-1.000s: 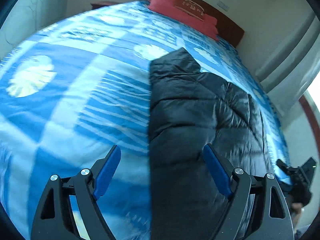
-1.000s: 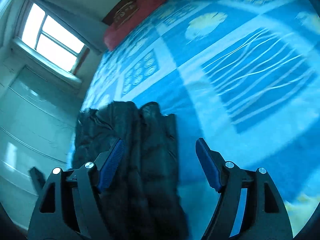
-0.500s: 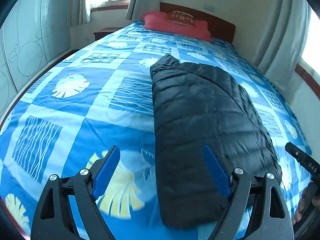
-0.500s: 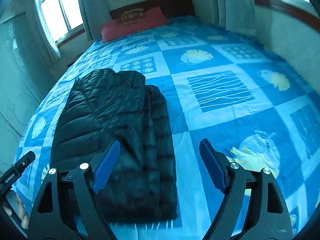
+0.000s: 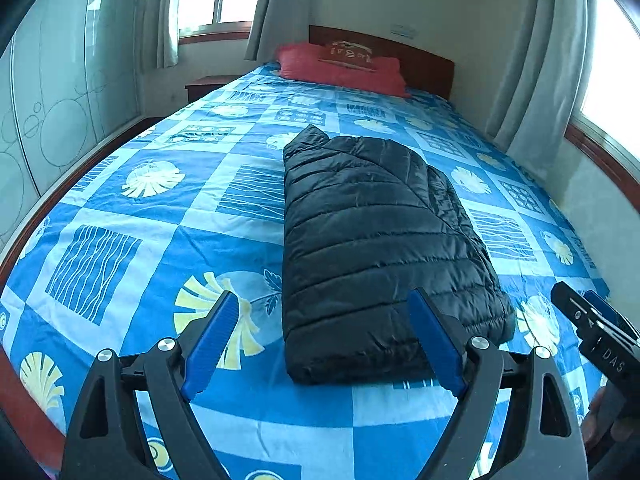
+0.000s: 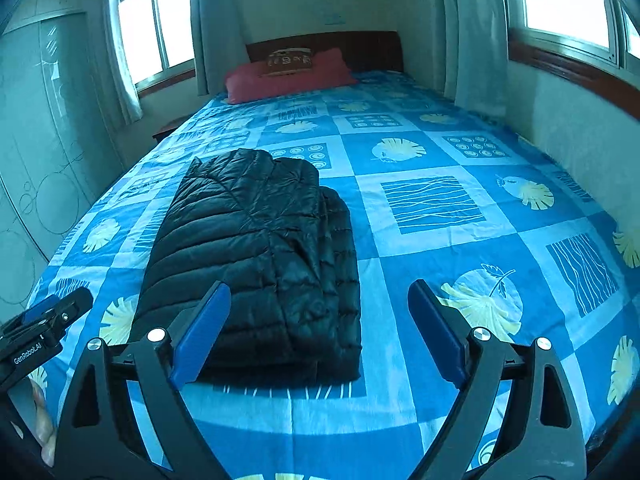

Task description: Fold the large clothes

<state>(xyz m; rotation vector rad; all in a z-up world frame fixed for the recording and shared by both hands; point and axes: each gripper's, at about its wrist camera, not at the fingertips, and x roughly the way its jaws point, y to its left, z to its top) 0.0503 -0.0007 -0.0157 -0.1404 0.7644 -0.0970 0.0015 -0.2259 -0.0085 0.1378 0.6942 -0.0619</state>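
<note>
Compared with one second ago, both cameras have pulled back from the black puffer jacket [image 5: 380,240]: then it filled the lower view at close range; now the whole folded bundle shows, along with the full bed [image 5: 120,216].

Left gripper [image 5: 324,340]: jaws spread wide, holding nothing, raised above the bed short of the jacket's near edge. Right gripper [image 6: 320,334]: jaws equally wide, empty, just off the jacket's near right corner.

The jacket [image 6: 260,248] lies folded into a compact rectangle on the blue patterned bedspread [image 6: 440,248]. Beyond the jacket, a red pillow [image 5: 340,68] rests against the headboard [image 6: 360,46].
</note>
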